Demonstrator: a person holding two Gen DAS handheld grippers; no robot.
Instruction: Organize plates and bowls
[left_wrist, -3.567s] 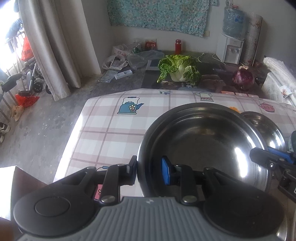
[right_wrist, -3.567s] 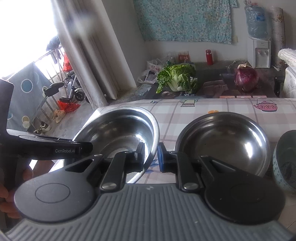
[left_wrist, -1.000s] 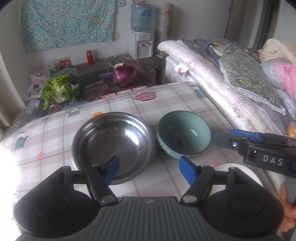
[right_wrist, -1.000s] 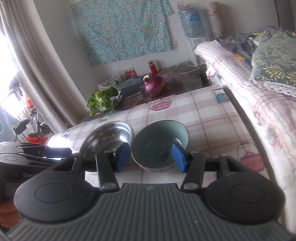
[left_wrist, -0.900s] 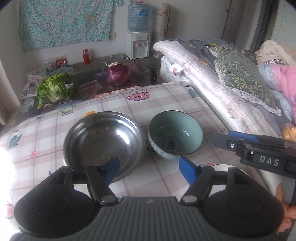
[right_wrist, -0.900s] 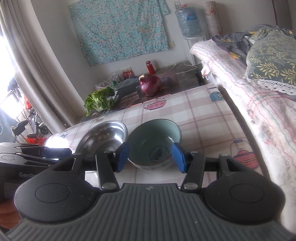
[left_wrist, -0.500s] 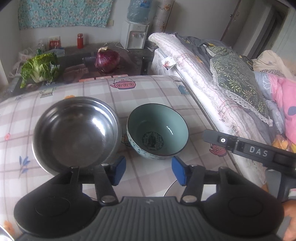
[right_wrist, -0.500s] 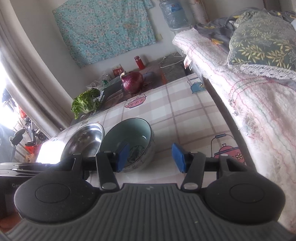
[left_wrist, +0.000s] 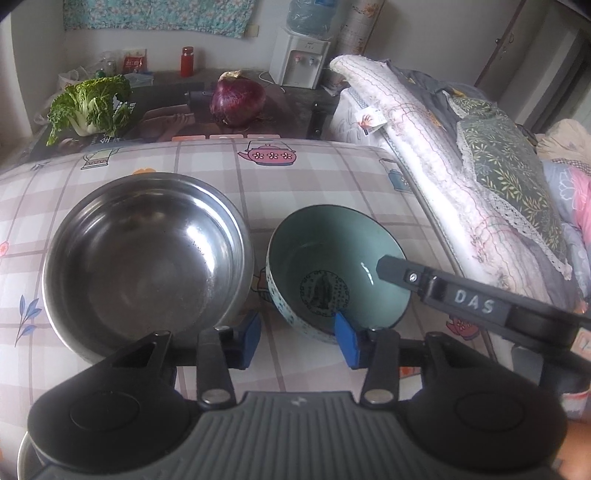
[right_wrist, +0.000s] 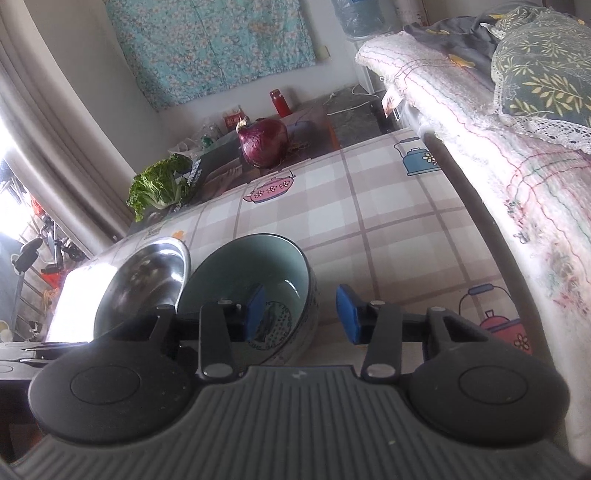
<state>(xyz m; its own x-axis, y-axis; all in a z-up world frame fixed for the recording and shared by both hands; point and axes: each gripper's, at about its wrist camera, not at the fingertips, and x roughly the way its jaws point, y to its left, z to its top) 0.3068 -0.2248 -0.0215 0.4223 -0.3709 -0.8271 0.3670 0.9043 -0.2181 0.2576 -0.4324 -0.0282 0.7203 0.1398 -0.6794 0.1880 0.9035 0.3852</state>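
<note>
Left wrist view
- Left gripper (left_wrist: 297, 339): its blue pads are apart and press on nothing. The jaws have just been closing. The near left rim of the green bowl sits between the pads.
- Green bowl (left_wrist: 332, 271): it stands upright on the checked tablecloth (left_wrist: 332, 177), close in front of the gripper. It has a dark round picture at the bottom.
- Steel bowl (left_wrist: 147, 262): it stands just to the left of the green bowl. The two rims look very close; I cannot tell if they touch.
- Right gripper (left_wrist: 391, 267): one black finger of it reaches in from the right, over the far right rim of the green bowl.
- Far end: a purple cabbage (left_wrist: 238, 98) and a leafy green cabbage (left_wrist: 90, 107) lie past the table.

Right wrist view
- Right gripper (right_wrist: 297, 314): its jaws have just been closing, but they are not pinching yet. The left blue pad is inside the green bowl (right_wrist: 236, 273) and the right pad is outside, so the bowl's right wall is between them.
- Steel bowl (right_wrist: 147, 277): it is left of the green bowl.
- Bed covers (right_wrist: 517, 155): they lie along the right side of the table.
</note>
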